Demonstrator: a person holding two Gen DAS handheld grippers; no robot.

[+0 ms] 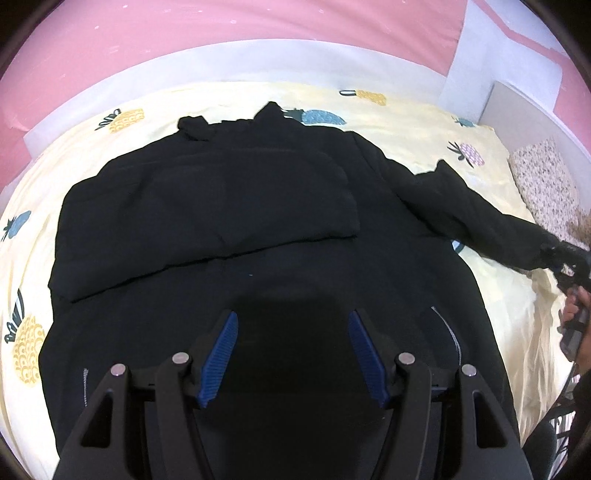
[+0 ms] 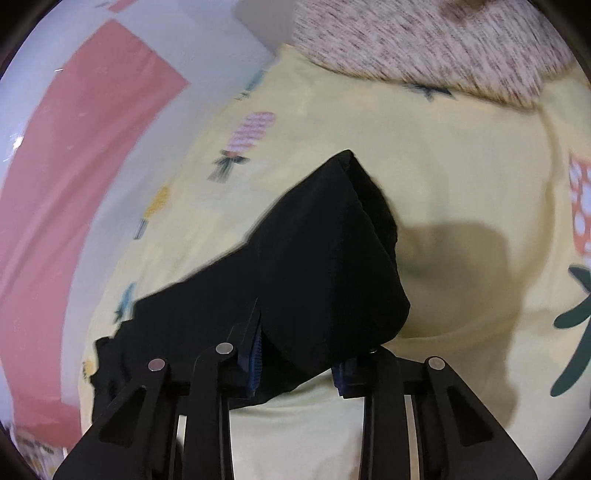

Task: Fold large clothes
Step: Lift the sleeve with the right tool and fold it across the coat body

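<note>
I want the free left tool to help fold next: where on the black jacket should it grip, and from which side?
Probably the hem corner of the black jacket nearest the open left tool, approached from the near bed edge. That edge lies flat on the pineapple sheet, giving a thin layer to pinch. The right tool already holds the outstretched sleeve.

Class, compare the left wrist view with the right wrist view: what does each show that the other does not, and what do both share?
Left wrist only: the whole black garment spread out, one sleeve already folded across it, and the open left gripper above it.

Right wrist only: the right gripper close up, its fingers gripping the black sleeve end.

Both: the yellow pineapple-print sheet, the floral pillow and the pink wall.
</note>
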